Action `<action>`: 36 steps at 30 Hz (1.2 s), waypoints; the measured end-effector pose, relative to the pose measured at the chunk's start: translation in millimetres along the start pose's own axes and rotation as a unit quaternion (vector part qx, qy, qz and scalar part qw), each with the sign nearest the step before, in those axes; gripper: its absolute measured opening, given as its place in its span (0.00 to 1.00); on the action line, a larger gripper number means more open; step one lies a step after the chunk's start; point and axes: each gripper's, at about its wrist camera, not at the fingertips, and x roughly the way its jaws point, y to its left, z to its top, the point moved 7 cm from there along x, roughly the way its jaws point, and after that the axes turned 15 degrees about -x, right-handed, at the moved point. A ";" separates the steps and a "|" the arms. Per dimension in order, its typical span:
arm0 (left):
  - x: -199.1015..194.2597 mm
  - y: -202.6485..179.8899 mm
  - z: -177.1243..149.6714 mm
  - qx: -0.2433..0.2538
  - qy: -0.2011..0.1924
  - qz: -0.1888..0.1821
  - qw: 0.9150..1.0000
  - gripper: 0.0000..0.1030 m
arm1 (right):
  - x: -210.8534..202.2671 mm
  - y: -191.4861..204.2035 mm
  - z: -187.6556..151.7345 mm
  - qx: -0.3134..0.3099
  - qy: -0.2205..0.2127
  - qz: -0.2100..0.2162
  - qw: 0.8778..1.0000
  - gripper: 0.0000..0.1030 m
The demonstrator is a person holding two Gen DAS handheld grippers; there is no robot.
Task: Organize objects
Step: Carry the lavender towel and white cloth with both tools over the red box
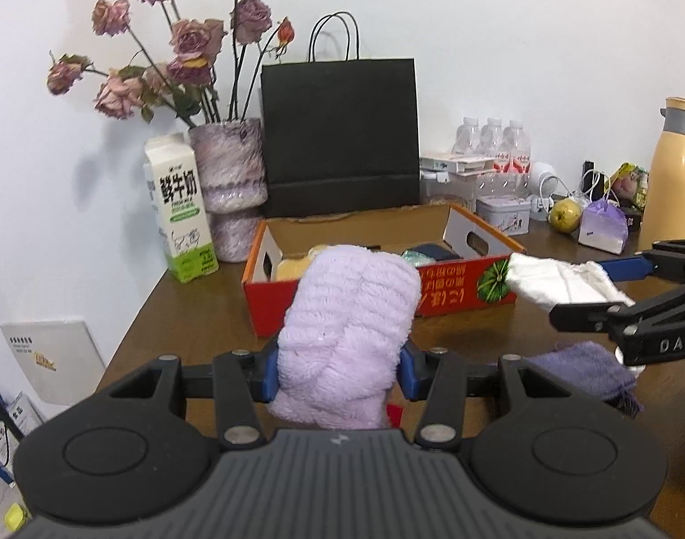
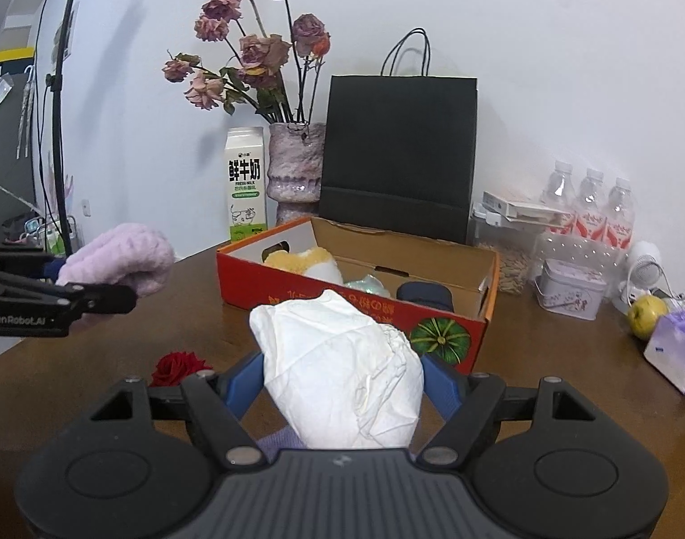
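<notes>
left tool [image 1: 340,370]: squeezes a fluffy light-purple rolled towel [image 1: 349,332] above the brown wooden table [image 1: 199,314] | right tool [image 2: 342,388]: squeezes a crumpled white cloth bundle [image 2: 342,373] | both just in front of the open red cardboard box [image 2: 356,310]

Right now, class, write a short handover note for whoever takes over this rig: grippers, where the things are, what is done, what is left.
Left gripper: shut on the fluffy lilac cloth, held above the table.
Right gripper: shut on the white cloth, also off the table.
Red cardboard box: open, already holds several soft items.
Left to do: drop both cloths into the box; a purple cloth and a red rose lie on the table.
</notes>
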 end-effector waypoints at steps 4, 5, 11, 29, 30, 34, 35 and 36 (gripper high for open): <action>8.5 -7.1 9.9 0.006 -0.003 -0.006 1.000 0.47 | 7.6 -2.3 8.2 -0.005 -0.001 0.001 1.000 0.73; 11.0 -8.7 12.7 0.007 -0.005 -0.006 1.000 0.47 | 9.6 -2.3 10.3 -0.006 -0.001 0.002 1.000 0.73; 26.6 -13.7 24.6 0.006 -0.006 -0.010 1.000 0.47 | 22.8 -5.0 20.9 -0.016 0.002 0.004 1.000 0.73; 75.9 -24.2 52.4 0.021 -0.013 -0.012 1.000 0.47 | 69.3 -37.2 52.4 -0.031 0.007 -0.013 0.999 0.73; 78.7 -24.0 54.9 0.022 -0.015 -0.010 1.000 0.47 | 72.5 -40.0 54.2 -0.031 0.007 -0.014 0.999 0.73; 91.9 -25.5 63.4 0.024 -0.020 -0.010 0.999 0.47 | 85.4 -49.9 60.9 -0.032 0.007 -0.020 0.999 0.73; 95.7 -26.3 65.0 0.026 -0.020 -0.009 0.999 0.47 | 88.6 -52.0 62.4 -0.032 0.007 -0.021 0.999 0.73; 99.7 -27.3 66.5 0.027 -0.020 -0.010 0.999 0.47 | 91.9 -54.2 63.9 -0.032 0.007 -0.022 0.999 0.73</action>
